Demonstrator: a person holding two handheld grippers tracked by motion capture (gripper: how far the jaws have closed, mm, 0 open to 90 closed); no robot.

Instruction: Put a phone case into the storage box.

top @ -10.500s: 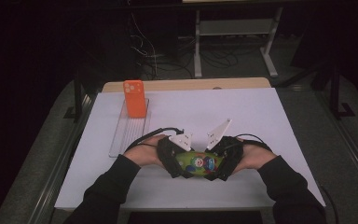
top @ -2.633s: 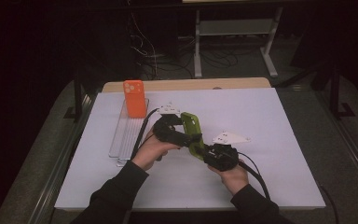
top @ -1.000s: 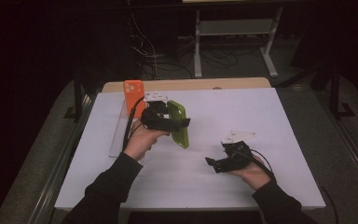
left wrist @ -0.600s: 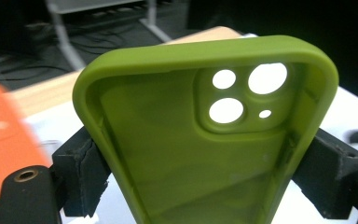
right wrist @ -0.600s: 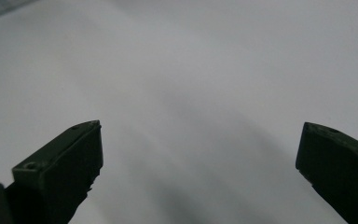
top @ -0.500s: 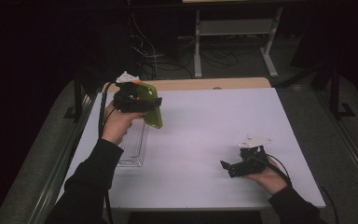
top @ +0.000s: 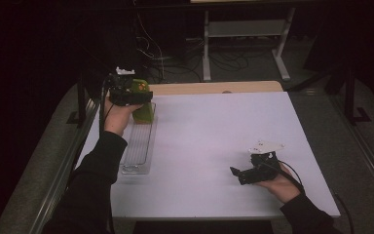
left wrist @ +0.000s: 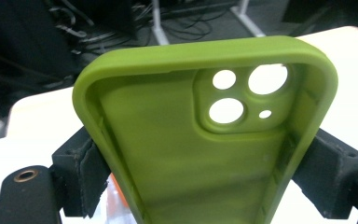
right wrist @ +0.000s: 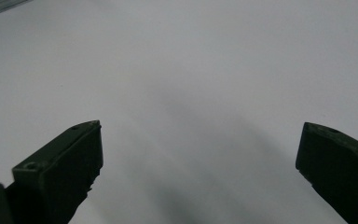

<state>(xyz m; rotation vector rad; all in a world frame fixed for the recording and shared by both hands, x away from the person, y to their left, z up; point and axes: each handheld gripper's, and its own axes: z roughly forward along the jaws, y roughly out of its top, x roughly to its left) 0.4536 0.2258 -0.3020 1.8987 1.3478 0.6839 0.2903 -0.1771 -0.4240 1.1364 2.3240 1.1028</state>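
My left hand-held gripper [top: 135,96] is clamped on the green phone case [top: 142,108], one jaw pressed against each long side. In the left gripper view the phone case [left wrist: 205,140] shows its hollow inside face toward the camera, camera cut-outs at the top right, and it stands up between the two black jaws. From the high view I see it held above the far left corner of the desk [top: 209,131], over the far end of the clear tray [top: 139,148] that lies along the left edge. A bit of orange shows under the case in the left gripper view, but I cannot tell what it is.

My right hand-held gripper [top: 233,172] sits low over the near right part of the desk, well apart from the case, pointing left. Its jaws have just been opening and now stand wide with nothing between them; the right gripper view shows bare white desk [right wrist: 191,93] past them. A grey plate [top: 265,146] rides on top of it, and its cable [top: 292,173] loops back by my hand.
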